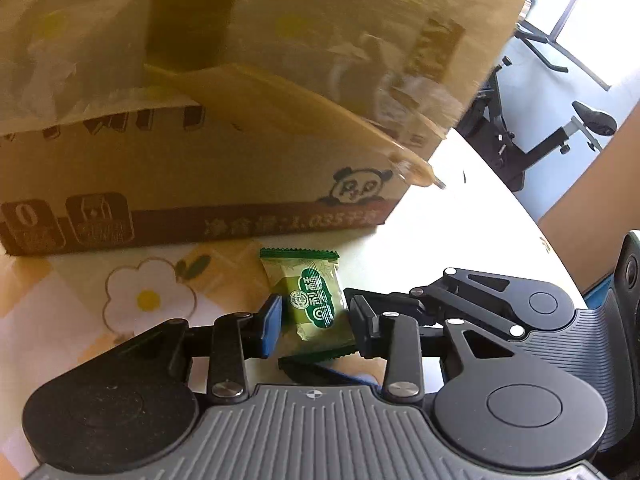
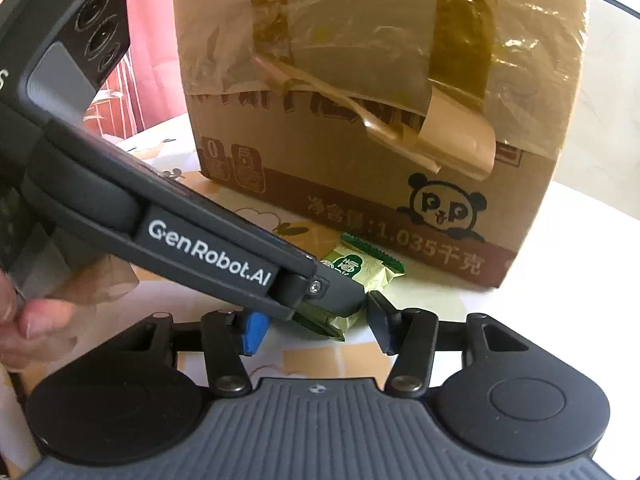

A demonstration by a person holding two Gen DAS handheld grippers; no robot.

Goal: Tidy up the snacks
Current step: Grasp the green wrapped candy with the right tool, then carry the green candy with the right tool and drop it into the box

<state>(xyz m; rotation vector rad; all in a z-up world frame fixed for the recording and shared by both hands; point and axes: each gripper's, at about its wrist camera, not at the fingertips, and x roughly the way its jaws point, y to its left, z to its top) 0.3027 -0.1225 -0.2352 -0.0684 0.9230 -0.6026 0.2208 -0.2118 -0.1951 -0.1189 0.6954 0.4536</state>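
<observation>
Left wrist: green snack packet [image 1: 316, 300] prob gripped, long axis toward box [image 1: 200, 184].

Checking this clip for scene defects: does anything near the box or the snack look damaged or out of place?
Yes. The cardboard box has brown packing tape peeling off its front in a curled, hanging flap, with crinkled clear film around it. The green snack packet lies alone on the table, between the left gripper's fingers.

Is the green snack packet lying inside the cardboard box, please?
No, the green snack packet lies on the table in front of the closed cardboard box.
</observation>
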